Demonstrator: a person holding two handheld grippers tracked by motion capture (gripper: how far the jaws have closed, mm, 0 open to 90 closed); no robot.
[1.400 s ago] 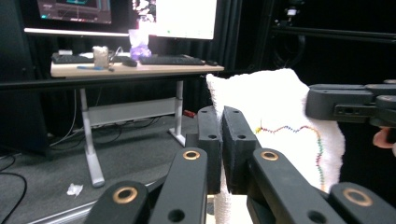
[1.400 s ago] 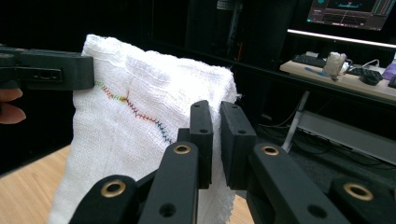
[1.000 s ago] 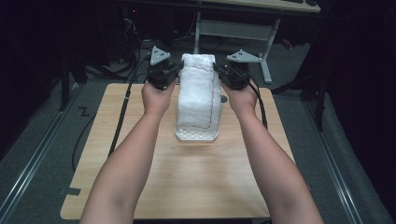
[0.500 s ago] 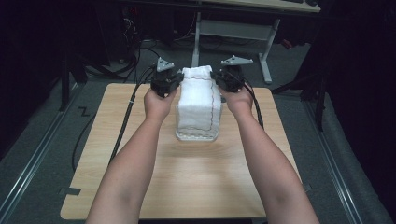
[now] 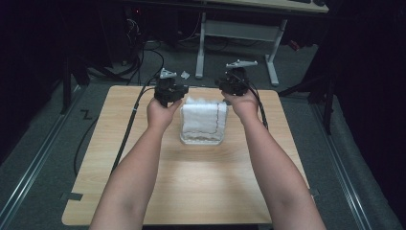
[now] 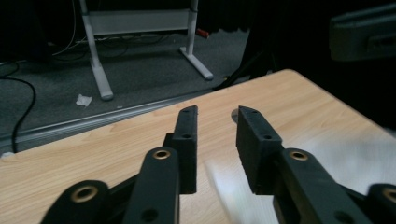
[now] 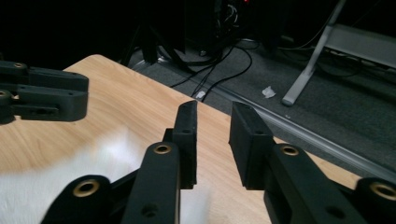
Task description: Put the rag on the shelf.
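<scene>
- Left gripper view: the left gripper (image 6: pixel 215 149) has its fingers (image 6: pixel 187 140) parted by a narrow gap with nothing between them; a pale blur of white cloth sits just below and ahead of the tips.
- Right gripper view: the right gripper (image 7: pixel 212 144) looks the same, fingers (image 7: pixel 247 140) slightly apart and empty, with white cloth blurred low and to their left. The other gripper's black body shows farther off at the left edge.
- High view: the white towel (image 5: pixel 205 117) lies between the two grippers, folded over and resting in a clear tray (image 5: pixel 201 140). The left gripper (image 5: pixel 168 90) is just beside its far left corner, the right gripper (image 5: pixel 233 82) just beside its far right corner, and both sit a little above the cloth.
- Judged step: both far corners look released, with the fold laid down and the hands at the end of it.
- Next move, as a judgement: close on the cloth again for another fold, or draw the hands clear; either calls for both sides to act together so the towel stays square in the tray.
- Beyond the fingers, the wooden bench (image 5: pixel 143 182) is pale and otherwise bare.
- Farther out: grey carpet, black cables, a scrap of paper (image 6: pixel 84 100) on the floor, and a white desk frame (image 5: pixel 239 33) in a dark room.
</scene>
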